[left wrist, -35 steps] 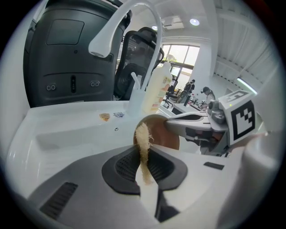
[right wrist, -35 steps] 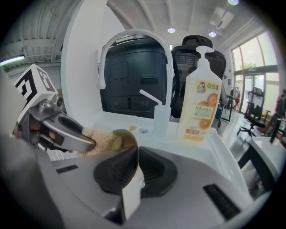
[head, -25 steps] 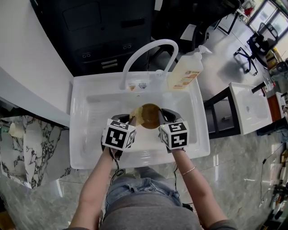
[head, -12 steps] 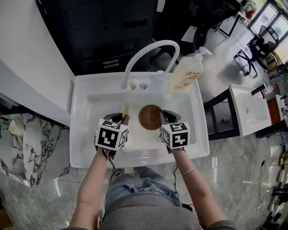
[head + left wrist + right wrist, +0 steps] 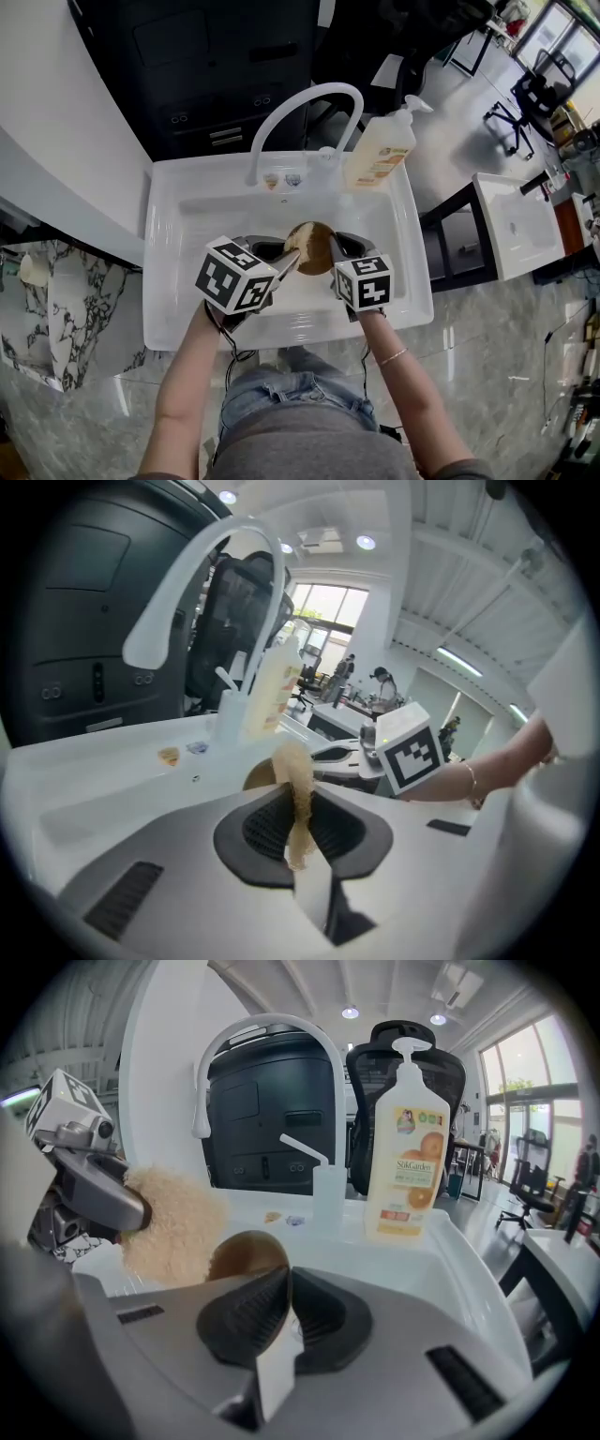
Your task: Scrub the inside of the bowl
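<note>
Overhead, we see both forearms reach into the white sink (image 5: 178,281), the left gripper (image 5: 284,261) angled toward the round brown bowl (image 5: 317,251). Its own view shows it clamped on a tan fibrous sponge (image 5: 298,780). The right gripper (image 5: 284,1312) (jaws nearly together) pinches the bowl's rim.

In the head view, part of the bowl (image 5: 315,253) is covered by the sponge (image 5: 293,240) and the right gripper (image 5: 332,246), and the print on the soap bottle (image 5: 380,150) is too small to be read. In the left gripper view, all but a sliver of the bowl is hidden behind the sponge and jaws.
</note>
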`<state>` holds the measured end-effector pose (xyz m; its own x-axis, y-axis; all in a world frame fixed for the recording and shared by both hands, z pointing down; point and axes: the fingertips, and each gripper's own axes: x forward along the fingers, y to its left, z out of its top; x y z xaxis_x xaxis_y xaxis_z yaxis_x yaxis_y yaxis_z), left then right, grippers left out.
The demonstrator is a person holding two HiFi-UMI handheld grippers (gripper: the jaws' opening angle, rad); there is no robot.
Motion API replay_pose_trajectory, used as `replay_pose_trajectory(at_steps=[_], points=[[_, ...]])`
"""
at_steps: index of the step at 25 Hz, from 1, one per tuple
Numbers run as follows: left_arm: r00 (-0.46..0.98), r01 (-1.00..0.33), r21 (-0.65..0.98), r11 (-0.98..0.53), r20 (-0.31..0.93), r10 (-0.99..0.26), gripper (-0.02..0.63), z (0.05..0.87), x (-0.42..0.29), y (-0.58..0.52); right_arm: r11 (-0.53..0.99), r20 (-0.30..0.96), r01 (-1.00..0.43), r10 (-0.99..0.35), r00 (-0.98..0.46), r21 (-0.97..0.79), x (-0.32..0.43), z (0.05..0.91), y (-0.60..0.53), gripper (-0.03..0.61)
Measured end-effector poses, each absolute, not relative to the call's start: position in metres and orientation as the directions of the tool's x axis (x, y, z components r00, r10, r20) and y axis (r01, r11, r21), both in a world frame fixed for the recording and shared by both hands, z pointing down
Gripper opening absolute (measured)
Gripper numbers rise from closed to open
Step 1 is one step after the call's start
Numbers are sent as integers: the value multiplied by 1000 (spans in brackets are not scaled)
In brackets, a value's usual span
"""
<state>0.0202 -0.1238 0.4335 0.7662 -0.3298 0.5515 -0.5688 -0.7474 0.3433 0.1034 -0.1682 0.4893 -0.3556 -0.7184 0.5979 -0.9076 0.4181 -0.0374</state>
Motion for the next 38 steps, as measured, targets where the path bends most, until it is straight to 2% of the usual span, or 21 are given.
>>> replay_pose_trajectory(at_steps=[10, 16, 23, 38], points=[[717, -442, 349, -826, 691, -92, 44, 463, 58, -113, 479, 568, -878, -722, -394, 0, 99, 471, -164, 25], [608, -413, 306, -858, 794, -9, 44, 481, 59, -117, 555, 576, -831, -692, -434, 39, 80, 465, -155, 25], [517, -464, 189, -866, 851, -92, 44, 498, 45, -134, 582, 609, -812, -659, -441, 40, 74, 474, -148, 27], [485, -582, 23, -813, 812, -325, 44, 496, 30, -159, 517, 651, -856, -643, -403, -19, 84, 492, -154, 26]])
